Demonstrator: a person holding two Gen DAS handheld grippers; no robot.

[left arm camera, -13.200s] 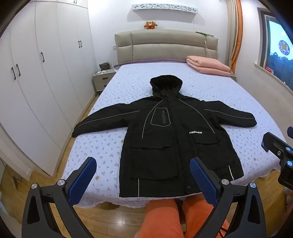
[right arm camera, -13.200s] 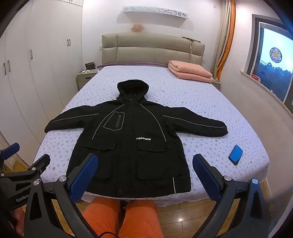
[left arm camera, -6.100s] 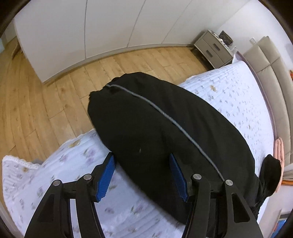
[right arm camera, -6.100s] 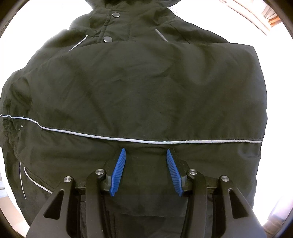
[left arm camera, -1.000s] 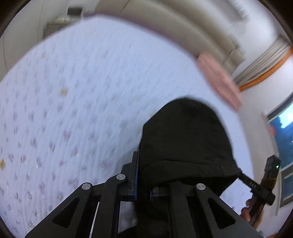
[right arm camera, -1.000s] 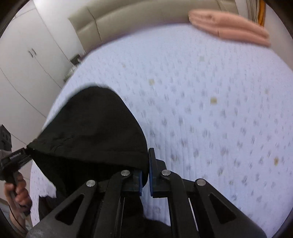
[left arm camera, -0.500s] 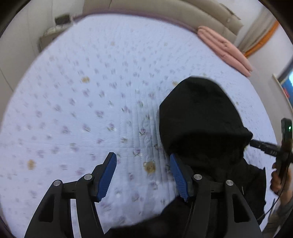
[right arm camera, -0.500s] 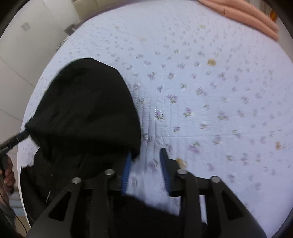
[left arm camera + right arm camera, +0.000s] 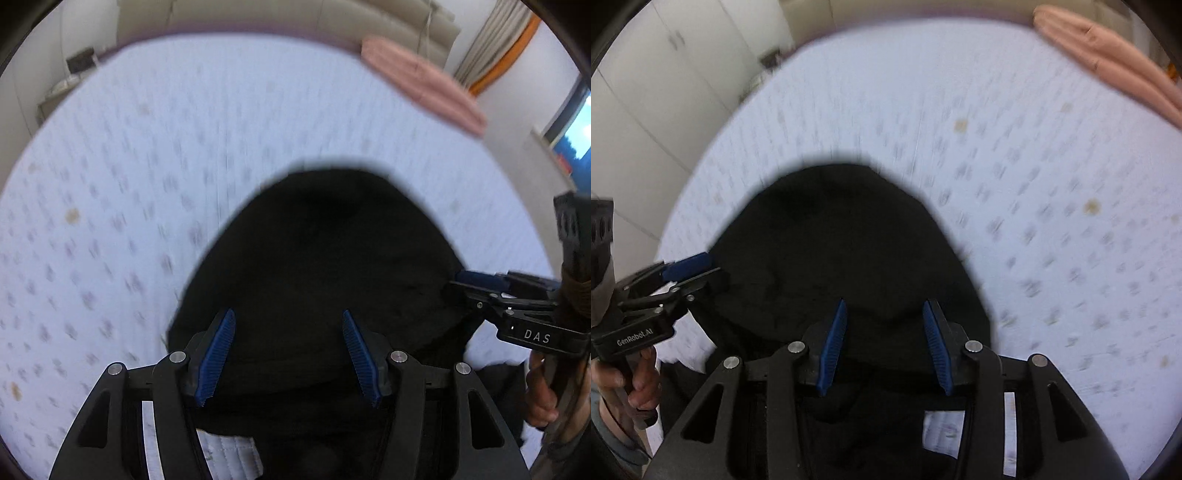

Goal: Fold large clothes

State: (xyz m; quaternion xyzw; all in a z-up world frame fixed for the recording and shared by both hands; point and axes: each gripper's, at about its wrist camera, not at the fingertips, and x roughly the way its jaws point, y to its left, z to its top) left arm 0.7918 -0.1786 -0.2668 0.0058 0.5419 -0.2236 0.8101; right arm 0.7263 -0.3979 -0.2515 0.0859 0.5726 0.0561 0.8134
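Observation:
The black jacket's hood (image 9: 325, 251) lies on the floral bed sheet (image 9: 147, 166); it also shows in the right wrist view (image 9: 831, 251). My left gripper (image 9: 288, 354) is open, its blue pads above the near part of the hood, holding nothing. My right gripper (image 9: 882, 343) is open too, over the hood's near right part. The right gripper appears at the hood's right edge in the left wrist view (image 9: 480, 284). The left gripper appears at the hood's left edge in the right wrist view (image 9: 683, 269). The rest of the jacket is hidden below the frames. Both views are blurred.
A folded pink blanket (image 9: 424, 85) lies at the far right of the bed by the beige headboard (image 9: 295, 18). A nightstand (image 9: 70, 74) and white wardrobes (image 9: 646, 92) stand to the left. A window (image 9: 572, 129) is on the right.
Both grippers have let go of the hood's edges and opened wider. They have shifted inward over the hood, which now lies flat on the sheet.

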